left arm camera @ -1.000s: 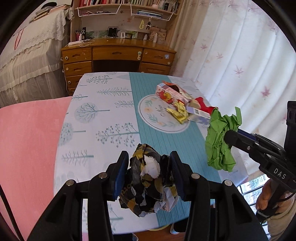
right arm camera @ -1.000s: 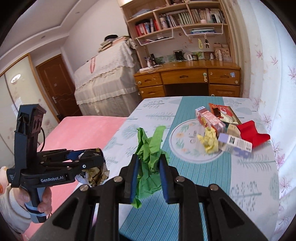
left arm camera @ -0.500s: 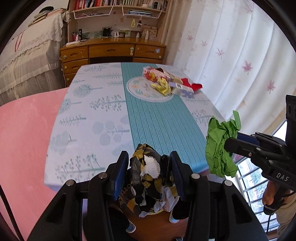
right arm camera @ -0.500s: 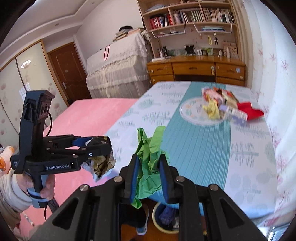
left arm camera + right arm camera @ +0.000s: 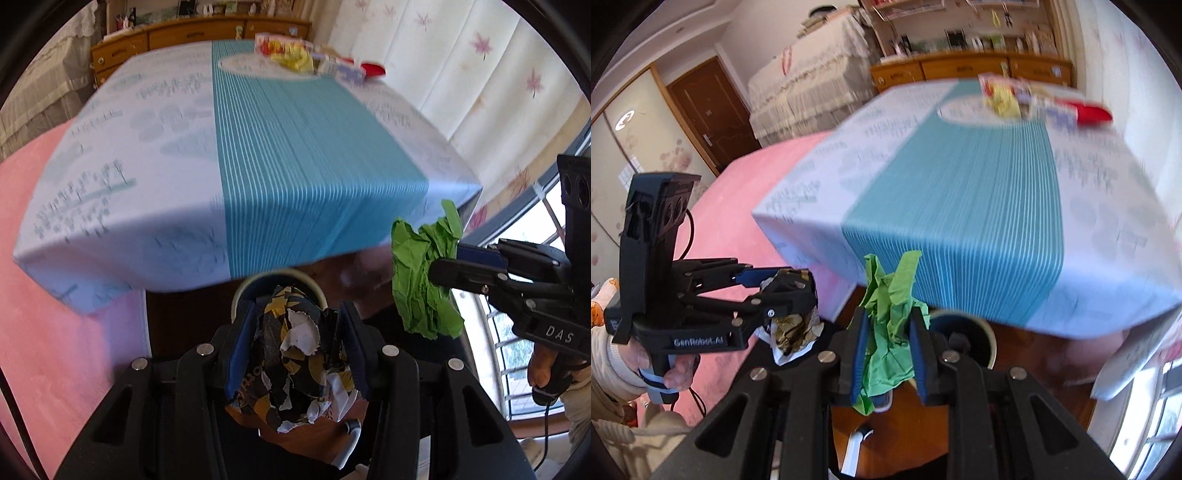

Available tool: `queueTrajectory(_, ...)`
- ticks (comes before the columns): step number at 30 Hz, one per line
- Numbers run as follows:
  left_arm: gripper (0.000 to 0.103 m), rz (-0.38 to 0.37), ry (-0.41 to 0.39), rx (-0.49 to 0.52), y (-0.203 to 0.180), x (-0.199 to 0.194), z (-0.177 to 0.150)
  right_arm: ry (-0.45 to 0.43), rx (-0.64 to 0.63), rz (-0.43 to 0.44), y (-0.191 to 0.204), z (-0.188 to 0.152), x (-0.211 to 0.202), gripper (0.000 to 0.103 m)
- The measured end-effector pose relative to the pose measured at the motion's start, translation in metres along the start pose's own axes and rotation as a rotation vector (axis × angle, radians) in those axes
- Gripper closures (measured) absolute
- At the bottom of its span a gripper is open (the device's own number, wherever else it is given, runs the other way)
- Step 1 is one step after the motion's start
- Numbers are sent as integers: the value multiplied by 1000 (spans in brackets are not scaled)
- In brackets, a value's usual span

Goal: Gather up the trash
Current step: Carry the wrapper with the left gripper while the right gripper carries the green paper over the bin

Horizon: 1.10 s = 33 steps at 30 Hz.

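My left gripper (image 5: pixel 297 328) is shut on a crumpled black, yellow and white wrapper (image 5: pixel 295 354), held in front of the table edge just above a round bin (image 5: pixel 280 278) on the floor. It also shows in the right wrist view (image 5: pixel 783 291). My right gripper (image 5: pixel 888 332) is shut on crumpled green paper (image 5: pixel 890 321), which also shows in the left wrist view (image 5: pixel 424 273). The bin shows in the right wrist view (image 5: pixel 964 332) just beyond the green paper. More trash (image 5: pixel 314 61) lies on the table's far end.
The table (image 5: pixel 258 147) has a white and teal cloth hanging over its near edge. A pink bed (image 5: pixel 37 258) lies to the left. A wooden desk (image 5: pixel 960 70) stands behind the table. Curtains and a window (image 5: pixel 517 110) are on the right. The floor is wood.
Both grippers have pulled back and dropped below the table's near edge, still holding their trash. The bin under the table edge has come into view.
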<state>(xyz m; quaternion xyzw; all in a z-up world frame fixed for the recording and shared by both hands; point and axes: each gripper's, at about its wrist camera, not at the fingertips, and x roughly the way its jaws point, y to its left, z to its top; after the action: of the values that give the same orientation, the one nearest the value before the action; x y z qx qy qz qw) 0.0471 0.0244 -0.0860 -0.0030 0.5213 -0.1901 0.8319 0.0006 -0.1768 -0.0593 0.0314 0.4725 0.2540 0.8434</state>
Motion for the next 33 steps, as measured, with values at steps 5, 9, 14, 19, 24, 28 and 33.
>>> queueTrajectory(5,59,33,20,32,-4,41,-22,48,56,7,-21,-22,35,81)
queueTrajectory(9,58,16,44,17,-1,85,-32,72,118,-27,-49,-38,72,81)
queueTrajectory(14,58,29,94,-1,10,137,-39,122,240,-78,-87,-60,115,81)
queueTrajectory(19,58,43,160,-13,21,177,-48,153,351,-98,-110,-81,147,81)
queueTrajectory(24,58,28,217,-87,39,211,-49,179,427,-97,-120,-91,177,81)
queueTrajectory(28,57,13,245,-157,54,234,-50,208,461,-99,-126,-96,199,81)
queueTrajectory(33,57,-7,281,-214,63,257,-54,230,511,-98,-137,-97,222,81)
